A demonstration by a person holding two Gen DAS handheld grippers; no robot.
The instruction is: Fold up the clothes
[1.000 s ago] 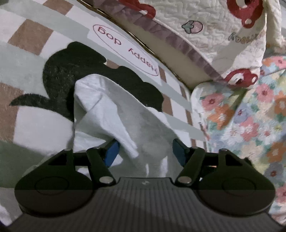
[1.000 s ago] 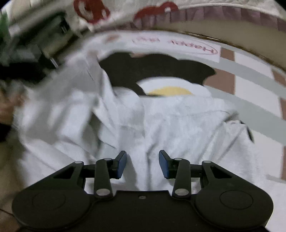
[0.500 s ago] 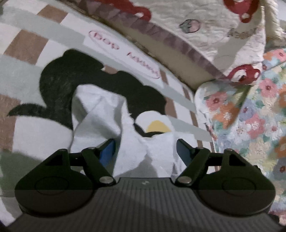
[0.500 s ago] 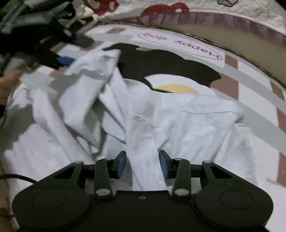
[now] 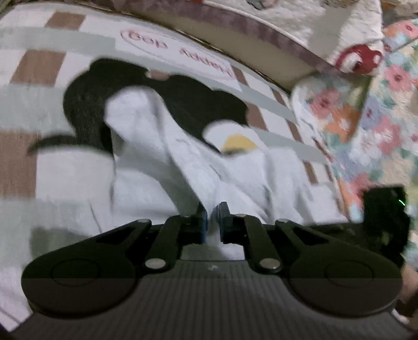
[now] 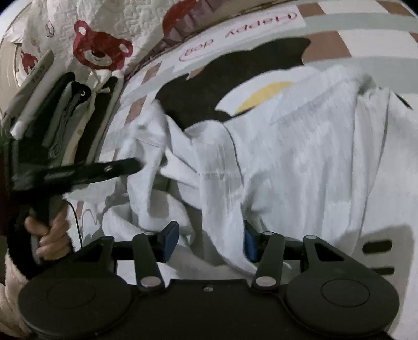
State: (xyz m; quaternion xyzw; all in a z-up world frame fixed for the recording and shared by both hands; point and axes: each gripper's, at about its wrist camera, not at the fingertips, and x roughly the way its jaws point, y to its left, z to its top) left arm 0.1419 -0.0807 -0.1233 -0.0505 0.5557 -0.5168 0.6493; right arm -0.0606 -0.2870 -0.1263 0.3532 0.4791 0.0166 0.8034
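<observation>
- Two grippers work one white garment (image 5: 162, 167) that lies crumpled on a rug (image 5: 34, 109) with brown and grey checks, a black cartoon figure and a pink-ringed label.
- In its own view the left gripper (image 5: 212, 219) has its jaws closing, the blue pads nearly together with a ridge of the white cloth pinched between them.
- From that pinch a fold runs up and away, ending in a rounded lobe over the black figure.
- In the right wrist view the left gripper (image 6: 130, 166) comes in from the left edge, its tip at the garment's left side, with a hand (image 6: 49, 230) on its handle and a thin cable hanging beside it.
- Jaws of the right gripper (image 6: 209, 243) are opening; a thick fold of the garment (image 6: 300, 162) runs between the pads, which stand clear of it on both sides.
- Most of the garment spreads up and to the right of that gripper, covering part of the figure's yellow patch.
- Beyond the rug hangs a quilt (image 6: 125, 21) printed with red bears.
- At the right of the left wrist view lies a floral cloth (image 5: 371, 117).
</observation>
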